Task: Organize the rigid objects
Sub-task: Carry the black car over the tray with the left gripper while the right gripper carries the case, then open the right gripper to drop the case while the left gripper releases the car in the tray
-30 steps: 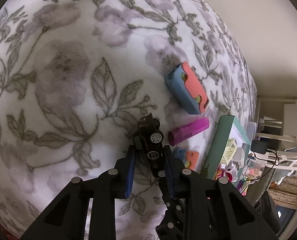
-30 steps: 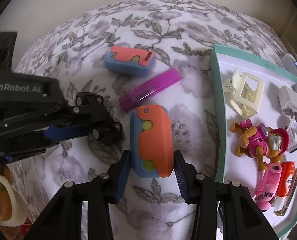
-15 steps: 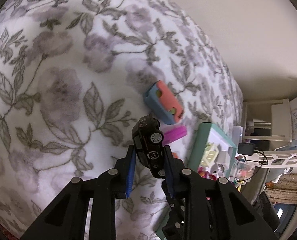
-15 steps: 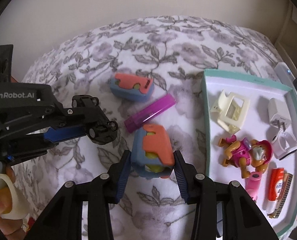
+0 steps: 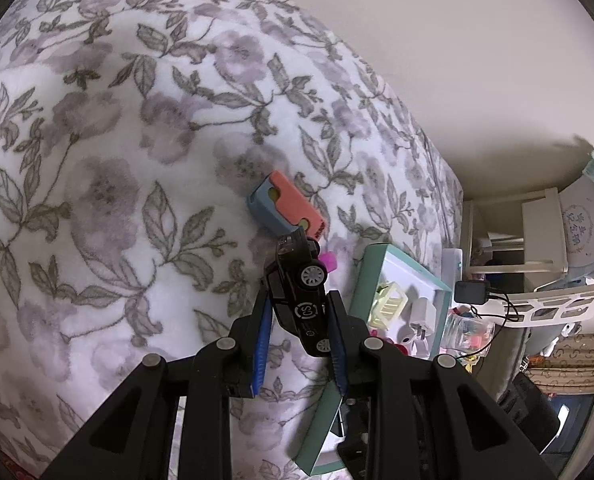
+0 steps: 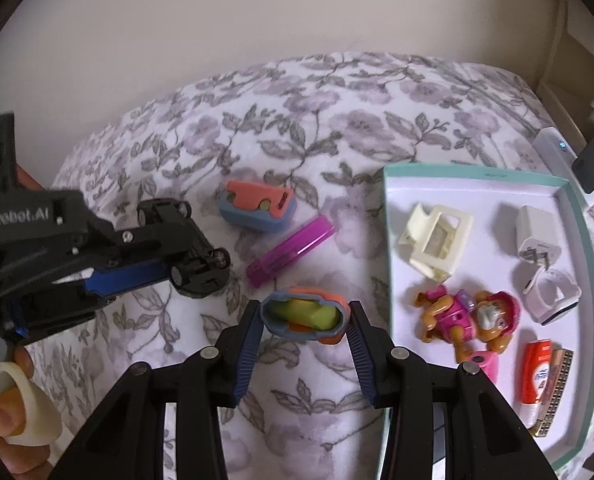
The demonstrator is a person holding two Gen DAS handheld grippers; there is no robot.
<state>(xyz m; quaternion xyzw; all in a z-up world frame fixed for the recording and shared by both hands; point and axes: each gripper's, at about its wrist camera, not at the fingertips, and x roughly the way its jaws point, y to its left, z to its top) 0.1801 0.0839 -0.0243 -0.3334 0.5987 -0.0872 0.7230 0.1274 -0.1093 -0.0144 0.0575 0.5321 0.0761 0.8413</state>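
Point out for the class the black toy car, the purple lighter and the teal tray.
black toy car (image 5: 297,300), left wrist view, on its side panel.
purple lighter (image 6: 291,250), right wrist view, mid-body.
teal tray (image 6: 473,169), right wrist view, on its far rim.

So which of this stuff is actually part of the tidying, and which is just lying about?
Part of the job:
- black toy car in the left gripper
- blue-and-orange case in the right gripper
- second blue-and-orange case
- purple lighter
- teal tray

Lying about:
- floral blanket
- black charger
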